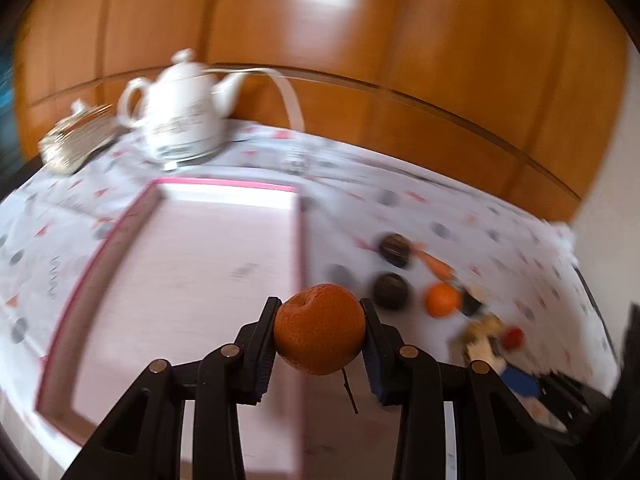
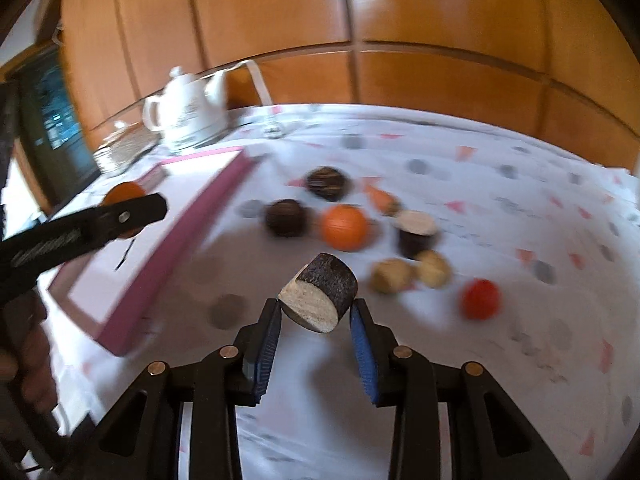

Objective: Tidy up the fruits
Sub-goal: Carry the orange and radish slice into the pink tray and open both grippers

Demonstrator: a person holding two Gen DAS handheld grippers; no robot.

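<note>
Home dining room: patterned tablecloth (image 2: 460, 168), white teapot (image 1: 180, 120), wood-panelled wall (image 1: 440, 40).

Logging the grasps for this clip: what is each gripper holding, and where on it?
Left gripper: an orange, pinched at its two sides. Right gripper: a dark-skinned fruit half, held by opposite edges.

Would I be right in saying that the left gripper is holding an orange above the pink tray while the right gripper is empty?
Not quite: the right gripper is not empty; the right wrist view shows it clamped on a dark-skinned halved fruit. The left gripper does hold an orange above the pink tray.
</note>
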